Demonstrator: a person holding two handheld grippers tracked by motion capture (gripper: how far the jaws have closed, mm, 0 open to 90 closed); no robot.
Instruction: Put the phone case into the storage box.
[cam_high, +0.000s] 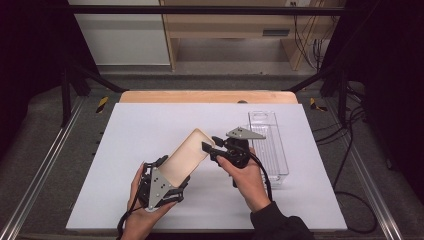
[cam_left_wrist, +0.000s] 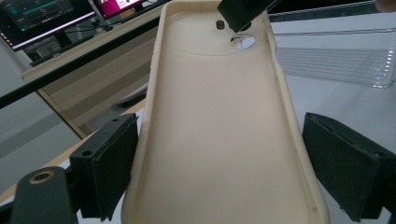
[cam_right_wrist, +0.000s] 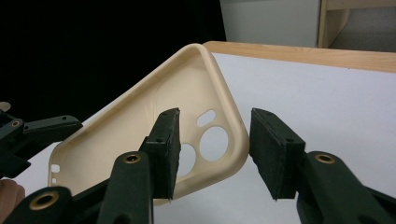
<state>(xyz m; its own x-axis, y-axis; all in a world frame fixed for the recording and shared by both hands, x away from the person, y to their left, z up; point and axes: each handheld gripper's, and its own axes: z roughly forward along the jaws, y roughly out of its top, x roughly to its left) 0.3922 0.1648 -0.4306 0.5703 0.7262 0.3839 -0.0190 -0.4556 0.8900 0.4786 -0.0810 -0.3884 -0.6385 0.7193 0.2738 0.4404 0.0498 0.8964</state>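
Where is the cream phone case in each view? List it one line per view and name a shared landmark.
High view: the cream phone case lies slanted at centre, between both grippers.
Left gripper view: it runs up the middle, between the two black jaws.
Right gripper view: it sits left of centre, camera-hole corner between the jaws.
Shared landmark: the white table surface.

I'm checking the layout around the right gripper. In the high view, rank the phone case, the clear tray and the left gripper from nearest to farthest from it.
1. Phone case: at the right gripper's jaws, on its left.
2. Clear tray: just to its right.
3. Left gripper: at the case's near end, lower left.
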